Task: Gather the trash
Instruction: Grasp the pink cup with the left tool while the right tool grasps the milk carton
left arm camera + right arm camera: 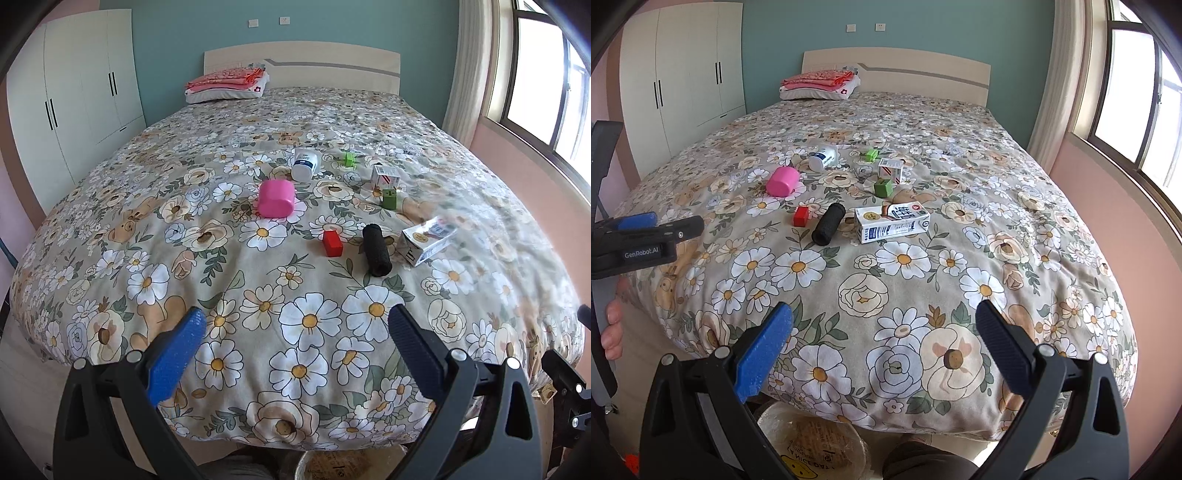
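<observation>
I hold my left claw [295, 328] and right claw [884, 321] level over the near edge of the bed [960, 122], both released and empty, with the carton [892, 223] lying mid-bed beside the black roll [828, 223].

A floral quilt [886, 295] covers the bed straight ahead of the tongs. Far ahead at its head stands a pale headboard [923, 74], with a folded pink stack on a pillow [818, 88] ahead-left. A white wardrobe [683, 74] fills the far left; a curtain [1060, 92] and window [1137, 99] lie to the right.
</observation>
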Tool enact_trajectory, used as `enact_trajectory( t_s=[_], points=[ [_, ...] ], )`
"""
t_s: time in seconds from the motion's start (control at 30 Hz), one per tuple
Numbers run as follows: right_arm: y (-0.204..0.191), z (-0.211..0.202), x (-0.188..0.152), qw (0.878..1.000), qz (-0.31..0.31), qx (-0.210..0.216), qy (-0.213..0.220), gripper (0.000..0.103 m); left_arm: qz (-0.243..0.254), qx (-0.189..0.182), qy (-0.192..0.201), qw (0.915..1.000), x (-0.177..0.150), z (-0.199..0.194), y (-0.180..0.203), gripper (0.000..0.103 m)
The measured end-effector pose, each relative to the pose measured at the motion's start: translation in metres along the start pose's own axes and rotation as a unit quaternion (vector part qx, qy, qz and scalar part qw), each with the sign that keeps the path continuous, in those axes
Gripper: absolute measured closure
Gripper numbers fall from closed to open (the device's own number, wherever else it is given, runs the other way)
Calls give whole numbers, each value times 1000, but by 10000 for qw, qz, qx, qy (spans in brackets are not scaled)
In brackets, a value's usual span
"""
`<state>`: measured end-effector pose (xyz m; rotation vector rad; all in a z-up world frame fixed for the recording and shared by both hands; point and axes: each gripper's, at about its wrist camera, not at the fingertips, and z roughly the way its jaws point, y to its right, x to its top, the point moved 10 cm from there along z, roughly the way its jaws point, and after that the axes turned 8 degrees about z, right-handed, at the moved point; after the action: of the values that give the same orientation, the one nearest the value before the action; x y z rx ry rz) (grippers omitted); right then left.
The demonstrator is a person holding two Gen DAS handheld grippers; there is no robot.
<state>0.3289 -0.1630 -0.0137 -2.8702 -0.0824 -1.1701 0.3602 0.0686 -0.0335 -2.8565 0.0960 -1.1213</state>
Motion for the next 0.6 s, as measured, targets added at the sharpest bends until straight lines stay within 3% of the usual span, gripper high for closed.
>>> enact_trajectory(
  t_s=[0.37, 0.6],
  points=[
    [-7, 92, 52, 9925, 898, 425, -718, 7, 51, 269, -518, 9983, 72, 112, -36, 2],
    [-3, 156, 83, 9804, 1614, 131, -1124, 7, -38, 241, -1011, 9946, 104, 189, -49, 2]
  ],
)
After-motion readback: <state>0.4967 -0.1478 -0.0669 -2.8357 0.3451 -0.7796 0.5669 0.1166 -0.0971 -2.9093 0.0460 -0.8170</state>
